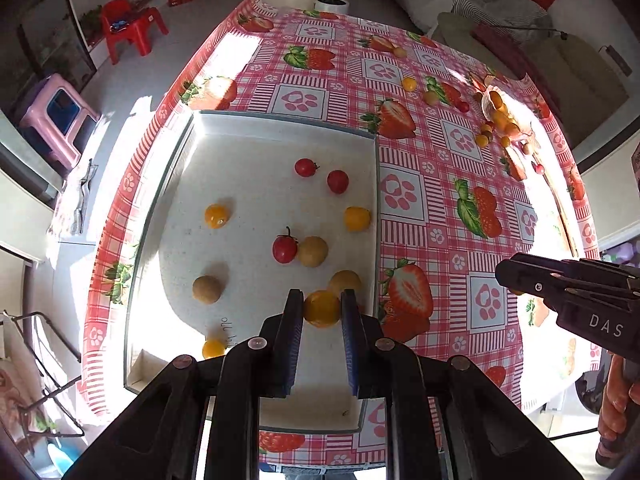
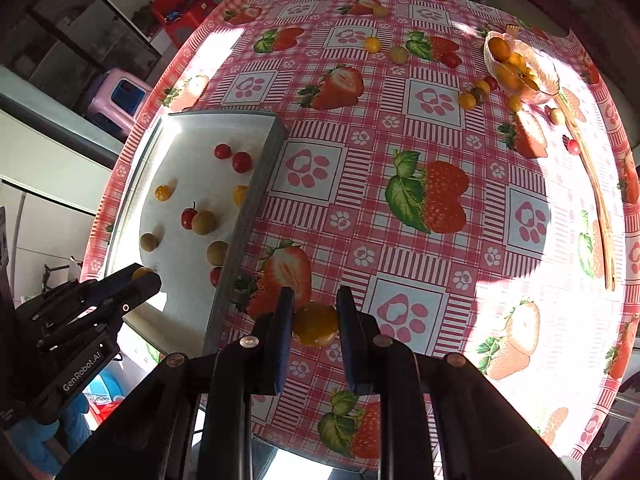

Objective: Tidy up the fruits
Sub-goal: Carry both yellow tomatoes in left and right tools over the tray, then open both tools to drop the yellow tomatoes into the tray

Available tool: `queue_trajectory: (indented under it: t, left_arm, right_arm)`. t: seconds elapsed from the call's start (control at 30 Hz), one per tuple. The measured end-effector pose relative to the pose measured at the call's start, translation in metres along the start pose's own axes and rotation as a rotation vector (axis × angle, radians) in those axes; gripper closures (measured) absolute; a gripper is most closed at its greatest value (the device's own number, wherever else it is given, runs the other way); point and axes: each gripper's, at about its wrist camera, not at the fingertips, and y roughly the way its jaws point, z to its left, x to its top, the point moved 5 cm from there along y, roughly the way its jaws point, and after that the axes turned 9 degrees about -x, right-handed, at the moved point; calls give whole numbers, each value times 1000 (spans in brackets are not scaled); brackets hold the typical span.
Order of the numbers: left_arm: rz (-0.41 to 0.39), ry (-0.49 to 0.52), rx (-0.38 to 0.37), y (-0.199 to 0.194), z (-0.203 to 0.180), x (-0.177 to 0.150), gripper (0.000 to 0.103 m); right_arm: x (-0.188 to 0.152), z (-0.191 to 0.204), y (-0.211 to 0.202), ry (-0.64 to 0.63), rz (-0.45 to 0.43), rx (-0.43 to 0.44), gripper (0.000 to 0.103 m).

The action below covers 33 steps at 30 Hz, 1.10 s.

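Note:
My left gripper [image 1: 322, 308] is shut on a yellow cherry tomato [image 1: 321, 309] and holds it over the near part of a white tray [image 1: 280, 124]. The tray holds several red, yellow and brownish small fruits, such as a red tomato [image 1: 285, 249]. My right gripper [image 2: 315, 322] is shut on another yellow cherry tomato [image 2: 315, 325] above the strawberry-print tablecloth, just right of the tray [image 2: 256, 192]. The left gripper also shows in the right wrist view [image 2: 140, 276], and the right gripper shows in the left wrist view [image 1: 516, 280].
A clear bowl [image 2: 548, 76] of yellow fruits stands at the far right of the table, with loose small fruits [image 2: 467, 100] around it. A long wooden stick [image 2: 592, 184] lies near the right edge. Stools and a red chair [image 1: 132, 28] stand on the floor at left.

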Motion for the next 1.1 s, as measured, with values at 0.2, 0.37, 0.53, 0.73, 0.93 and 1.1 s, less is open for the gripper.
queue_trajectory:
  t: [0.2,0.37,0.53,0.73,0.93,1.1]
  left_arm:
    - [-31,-14,23,7,41,32,83]
    - [-33,6,31,27,64,61,83]
    - [-27,29,39,50,81,88,83]
    - [7,44,55,79,98,100,83]
    - [32,57,55,93,104,98,83]
    - [41,68,61,96,105,96,83]
  right_arm:
    - [33,41,12,-26,-2,32,80]
    - [58,67,31,-35,1,39,80]
    - [76,85,60,-28,16,38,80]
    - [89,101,95,-39,32,34,80]
    - [92,105,113,-53,33,14,80]
    - [88,109,120,-69,41,-4,80]
